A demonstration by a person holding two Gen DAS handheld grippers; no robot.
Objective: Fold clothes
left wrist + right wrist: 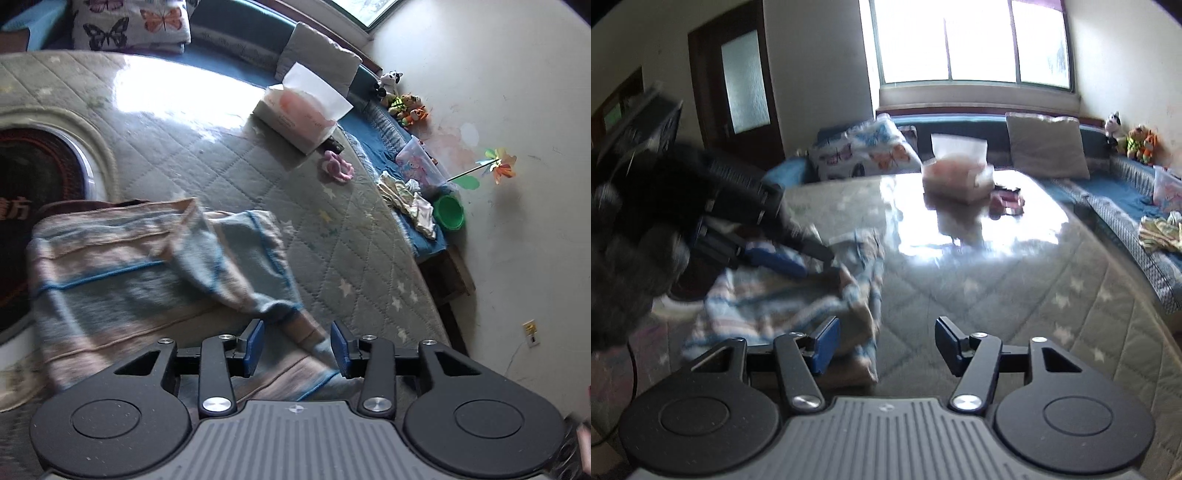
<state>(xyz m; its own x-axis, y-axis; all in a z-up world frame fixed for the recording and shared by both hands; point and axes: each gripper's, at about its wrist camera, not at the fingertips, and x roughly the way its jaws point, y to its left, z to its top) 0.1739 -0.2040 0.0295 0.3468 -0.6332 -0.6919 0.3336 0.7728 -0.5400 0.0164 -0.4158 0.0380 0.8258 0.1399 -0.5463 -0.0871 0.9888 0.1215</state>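
Observation:
A striped towel-like garment (122, 269) in pale blue and pink lies crumpled on the quilted grey table cover (332, 258). One flap is folded over, with a raised ridge just ahead of my left gripper (298, 349). That gripper is open, its blue pads (255, 347) straddling a strip of the cloth without pinching it. In the right wrist view the garment (783, 306) lies at the left, with the blurred left gripper (809, 262) low over it. My right gripper (886, 345) is open; its left pad sits over the garment's near corner, its right pad over bare cover.
A tissue box (295, 110) and a pink toy (338, 168) sit farther back on the table. A dark round object (33, 206) shows at the left. The blue bench (1119, 195) holds a butterfly pillow (864, 151), grey cushion (1045, 144), plush toys, loose clothes (410, 199) and a green bowl (448, 212).

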